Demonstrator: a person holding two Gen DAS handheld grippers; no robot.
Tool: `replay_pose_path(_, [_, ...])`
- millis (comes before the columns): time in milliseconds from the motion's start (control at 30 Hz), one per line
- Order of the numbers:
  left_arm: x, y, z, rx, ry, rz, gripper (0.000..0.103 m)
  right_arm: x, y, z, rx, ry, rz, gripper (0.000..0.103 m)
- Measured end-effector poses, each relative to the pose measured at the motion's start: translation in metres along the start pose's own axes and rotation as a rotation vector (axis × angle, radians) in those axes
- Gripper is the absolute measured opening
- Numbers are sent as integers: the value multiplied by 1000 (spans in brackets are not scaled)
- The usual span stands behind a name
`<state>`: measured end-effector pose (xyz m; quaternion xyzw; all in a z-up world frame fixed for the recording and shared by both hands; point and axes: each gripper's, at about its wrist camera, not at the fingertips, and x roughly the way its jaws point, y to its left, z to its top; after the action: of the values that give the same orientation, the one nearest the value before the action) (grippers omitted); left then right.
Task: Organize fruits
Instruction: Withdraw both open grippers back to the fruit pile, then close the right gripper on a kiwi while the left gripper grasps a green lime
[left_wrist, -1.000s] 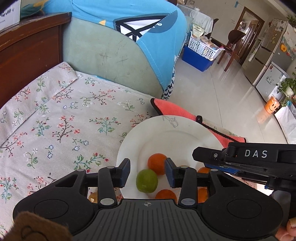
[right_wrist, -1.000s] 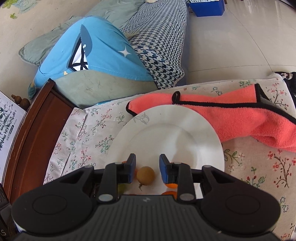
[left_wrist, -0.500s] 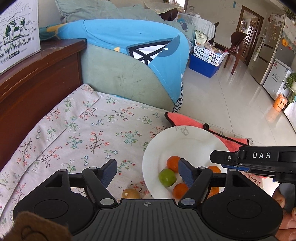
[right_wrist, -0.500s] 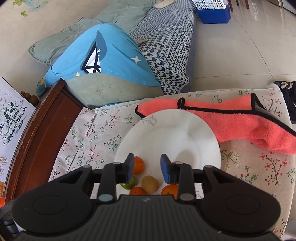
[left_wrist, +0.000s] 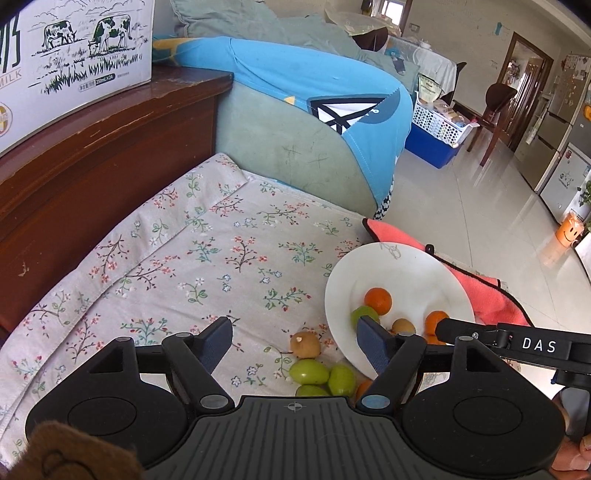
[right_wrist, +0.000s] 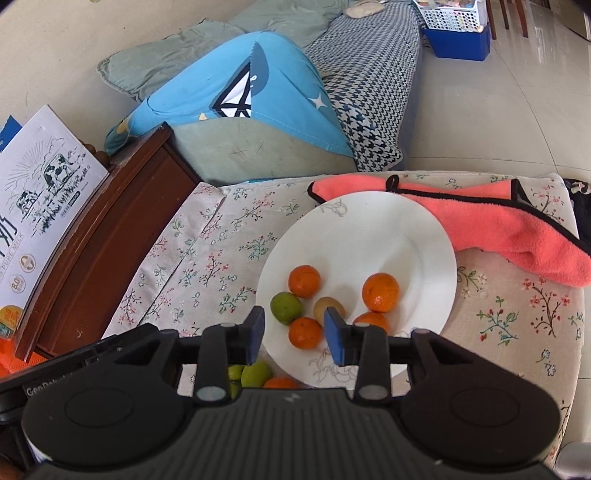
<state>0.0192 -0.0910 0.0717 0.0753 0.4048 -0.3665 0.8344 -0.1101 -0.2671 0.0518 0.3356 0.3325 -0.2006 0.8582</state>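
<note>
A white plate (right_wrist: 369, 236) on the floral cloth holds several oranges (right_wrist: 380, 291), a green fruit (right_wrist: 286, 308) and a brown kiwi (right_wrist: 328, 308). My right gripper (right_wrist: 295, 332) hovers over the plate's near rim. Its jaws are opening and nothing is pressed between them; an orange (right_wrist: 304, 332) lies on the plate below the gap. My left gripper (left_wrist: 295, 332) stands wide open and empty above the cloth, left of the plate (left_wrist: 406, 269). Under it lie a second kiwi (left_wrist: 304, 344), three green fruits (left_wrist: 308, 371) and an orange (left_wrist: 364, 387), partly hidden by the gripper body.
A pink towel (right_wrist: 517, 229) lies behind and right of the plate. A dark wooden cabinet (left_wrist: 92, 166) with a milk carton (left_wrist: 74, 48) borders the cloth on the left. A sofa with a blue cushion (left_wrist: 314, 96) stands behind. Tiled floor lies beyond the table's right edge.
The left gripper let go of the green fruit on the plate, opened wide and drew back up and left. The right gripper dropped the kiwi on the plate and rose, its jaws parting.
</note>
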Motion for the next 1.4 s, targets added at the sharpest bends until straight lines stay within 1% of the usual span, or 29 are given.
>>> replay_pose_path(167, [-7, 7, -12, 12, 15, 25, 75, -8, 8, -18, -25, 18, 20, 40])
replay_pose_path(333, [-13, 15, -28, 18, 40, 44, 76, -6, 13, -40, -53, 63, 25, 40])
replay_pose_path(500, [-14, 21, -48, 67, 83, 78, 79, 1, 16, -55, -78, 108, 31, 40])
replay_pose_path(667, [-10, 26, -57, 105, 109, 108, 79, 13, 22, -65, -127, 134, 7, 40])
replay_pose_path(800, [-7, 38, -57, 64, 130, 125, 79, 22, 27, -70, -152, 153, 2, 40])
replay_pose_path(967, [-3, 48, -55, 1, 155, 110, 79, 34, 35, -75, -199, 161, -32, 40])
replay_pose_path(1167, [4, 50, -54, -13, 164, 125, 79, 46, 42, -80, -241, 164, -64, 40])
replay_pose_path(1267, [7, 48, -53, -25, 168, 113, 79, 51, 44, -82, -265, 154, -80, 34])
replay_pose_path(1300, [9, 48, -52, -32, 168, 107, 79, 52, 44, -84, -273, 149, -85, 28])
replay_pose_path(1400, [14, 43, -51, -37, 170, 98, 79, 51, 46, -86, -295, 139, -87, 27])
